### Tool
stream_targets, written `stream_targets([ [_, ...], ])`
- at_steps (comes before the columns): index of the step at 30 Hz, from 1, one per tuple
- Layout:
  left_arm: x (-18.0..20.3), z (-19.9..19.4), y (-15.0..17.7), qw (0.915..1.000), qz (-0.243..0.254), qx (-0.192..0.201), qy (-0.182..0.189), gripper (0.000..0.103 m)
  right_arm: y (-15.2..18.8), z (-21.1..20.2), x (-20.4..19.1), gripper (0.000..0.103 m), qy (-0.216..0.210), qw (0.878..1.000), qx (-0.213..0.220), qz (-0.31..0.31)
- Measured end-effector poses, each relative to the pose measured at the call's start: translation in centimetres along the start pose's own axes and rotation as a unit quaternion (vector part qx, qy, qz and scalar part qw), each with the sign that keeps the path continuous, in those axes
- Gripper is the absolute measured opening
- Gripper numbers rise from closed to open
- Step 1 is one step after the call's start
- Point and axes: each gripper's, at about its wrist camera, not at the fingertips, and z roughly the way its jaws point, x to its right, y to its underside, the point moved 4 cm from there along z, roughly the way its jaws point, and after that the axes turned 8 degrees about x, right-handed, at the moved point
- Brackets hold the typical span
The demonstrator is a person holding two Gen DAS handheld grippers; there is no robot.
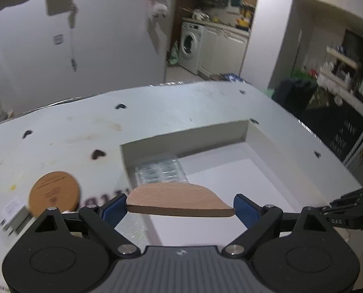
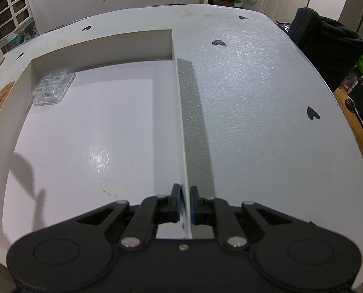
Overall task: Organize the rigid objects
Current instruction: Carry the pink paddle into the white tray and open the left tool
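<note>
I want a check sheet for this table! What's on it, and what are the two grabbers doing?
Surface: pale tablecloth with small black hearts.
Job's things: wooden board carried above the white box; clear plastic tray lies in the box's far left corner.
Clutter: round cork coaster and a small white card on the tablecloth.
Grippers: left hand-held gripper spread wide around the board; right hand-held gripper pinching the box's right wall.
Cables: nothing seen.
Surroundings: washing machine, kitchen cupboards, cluttered shelves.
</note>
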Motion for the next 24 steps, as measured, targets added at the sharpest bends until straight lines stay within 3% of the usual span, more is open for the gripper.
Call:
stream_targets([
  [4,1.2,2.7,0.2,0.9993,0.025,-0.029,0.003,0.092,0.0,0.0,0.0,0.009,-0.001,1.0,0.0,0.002],
  [11,1.9,6.8,1.7,0.9909,0.116,-0.068,0.001,0.092,0.1,-0.1,0.2,0.009,-0.003,1.0,0.001,0.004],
  [19,1.5,8.3,2.2,0.9831,0.161,-0.085,-0.02,0.093,0.1,-0.1,0.3,0.009,-0.005,1.0,0.001,0.005],
  [24,1.5,8.4,2.3,0.9825,0.164,-0.086,-0.021,0.094,0.0,-0.1,0.3,0.009,-0.005,1.0,0.0,0.004],
])
